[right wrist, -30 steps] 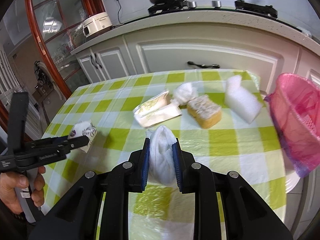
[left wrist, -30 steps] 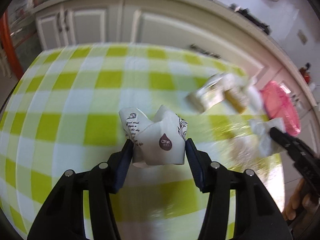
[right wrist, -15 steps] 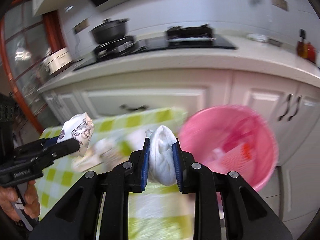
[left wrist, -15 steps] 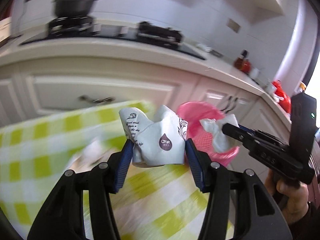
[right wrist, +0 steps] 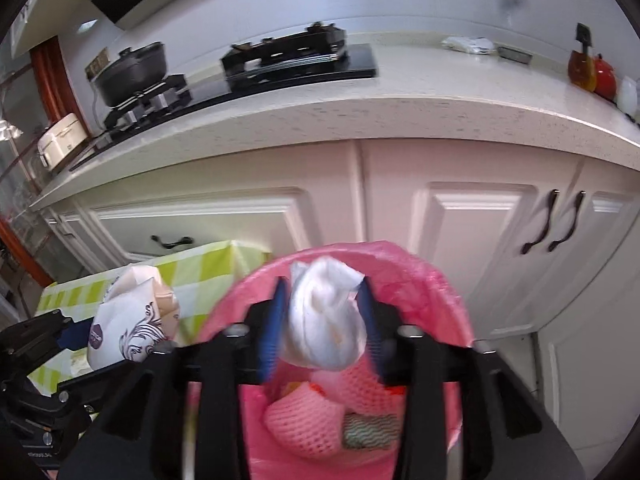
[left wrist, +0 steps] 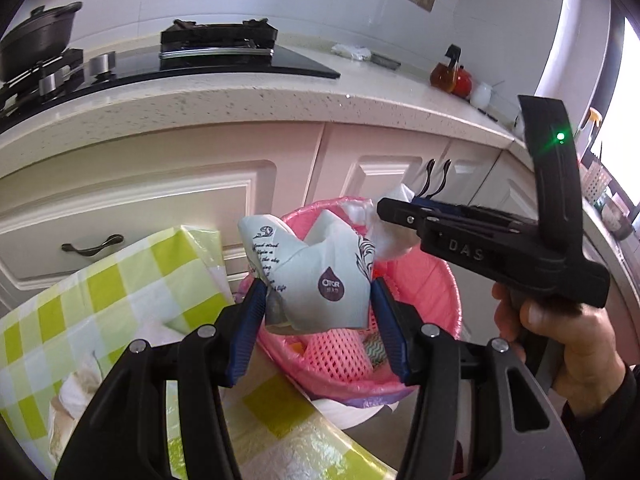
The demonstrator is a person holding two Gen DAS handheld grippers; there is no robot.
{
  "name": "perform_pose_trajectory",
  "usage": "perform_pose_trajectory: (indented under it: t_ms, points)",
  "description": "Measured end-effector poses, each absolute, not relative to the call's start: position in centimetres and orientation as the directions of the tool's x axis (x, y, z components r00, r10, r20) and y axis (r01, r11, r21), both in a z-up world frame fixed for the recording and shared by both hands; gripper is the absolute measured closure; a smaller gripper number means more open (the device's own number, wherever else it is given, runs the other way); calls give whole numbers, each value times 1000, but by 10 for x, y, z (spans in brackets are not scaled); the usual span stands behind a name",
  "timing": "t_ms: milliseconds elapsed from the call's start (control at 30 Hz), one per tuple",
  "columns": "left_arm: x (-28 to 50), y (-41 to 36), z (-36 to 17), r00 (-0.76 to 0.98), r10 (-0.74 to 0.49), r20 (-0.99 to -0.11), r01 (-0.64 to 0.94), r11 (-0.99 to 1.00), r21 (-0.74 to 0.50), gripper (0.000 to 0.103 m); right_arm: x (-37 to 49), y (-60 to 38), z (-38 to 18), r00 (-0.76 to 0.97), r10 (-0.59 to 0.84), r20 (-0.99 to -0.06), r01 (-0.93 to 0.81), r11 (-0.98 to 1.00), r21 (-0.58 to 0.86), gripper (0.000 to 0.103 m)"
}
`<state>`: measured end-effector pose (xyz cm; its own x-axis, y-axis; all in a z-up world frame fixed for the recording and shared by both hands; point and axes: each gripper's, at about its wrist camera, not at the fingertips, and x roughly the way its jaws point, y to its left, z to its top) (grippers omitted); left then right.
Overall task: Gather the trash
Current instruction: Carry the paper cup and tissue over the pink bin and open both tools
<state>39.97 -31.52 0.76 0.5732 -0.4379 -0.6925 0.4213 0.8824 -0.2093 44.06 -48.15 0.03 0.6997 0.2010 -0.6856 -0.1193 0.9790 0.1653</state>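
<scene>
The left gripper (left wrist: 318,300) clamps a printed paper wrapper (left wrist: 316,276) beside the pink bin (right wrist: 452,312). The right gripper (right wrist: 322,328), jaws just opening, has a white wad (right wrist: 326,320) loose between them over the bin.

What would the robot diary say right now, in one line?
left claw: shut on printed paper cup | right claw: just opening, white wad between | both over pink bin
</scene>
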Motion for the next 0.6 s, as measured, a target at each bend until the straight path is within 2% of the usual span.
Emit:
perform_pose_trajectory:
  t_ms: [67, 433, 500, 600]
  points:
    - [406, -319, 2, 568, -432, -701, 419, 884, -205, 51, 440, -490, -2, 711, 187, -678, -105, 981, 161, 42]
    - [427, -348, -9, 549, -408, -730, 431, 886, -171, 49, 416, -523, -3, 744, 148, -651, -34, 982, 184, 42]
    - [430, -349, -6, 555, -399, -730, 421, 891, -167, 37, 409, -525, -2, 751, 141, -645, -24, 982, 187, 42]
    - [426, -343, 2, 569, -404, -716, 424, 890, -166, 35, 401, -526, 0, 752, 150, -642, -25, 980, 199, 42]
